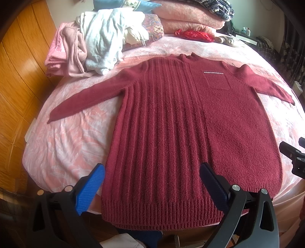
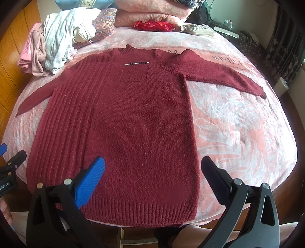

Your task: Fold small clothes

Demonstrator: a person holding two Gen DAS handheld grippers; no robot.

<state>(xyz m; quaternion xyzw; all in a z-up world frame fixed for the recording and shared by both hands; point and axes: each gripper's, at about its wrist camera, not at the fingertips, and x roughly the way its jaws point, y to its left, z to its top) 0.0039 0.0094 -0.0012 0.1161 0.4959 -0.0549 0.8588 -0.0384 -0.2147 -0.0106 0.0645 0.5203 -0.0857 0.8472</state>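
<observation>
A dark red knit sweater (image 1: 171, 118) (image 2: 133, 114) lies flat, front up, on the pink bed, both sleeves spread out to the sides and the ribbed hem nearest me. A chest pocket (image 2: 134, 71) with a sparkly strip sits below the collar. My left gripper (image 1: 152, 171) hovers open over the hem's left half, nothing between its blue fingers. Over the hem's right half my right gripper (image 2: 152, 164) is open too, holding nothing. Each gripper's edge shows in the other's view: the right one (image 1: 293, 158), the left one (image 2: 11, 164).
A heap of pink and white clothes (image 1: 85, 47) (image 2: 53, 43) lies at the bed's far left corner. Folded pink blankets (image 1: 186, 17) and a red pouch (image 2: 154, 25) sit at the head. A wooden wall (image 1: 17, 76) is at left. Bare bedspread (image 2: 238, 124) stretches right of the sweater.
</observation>
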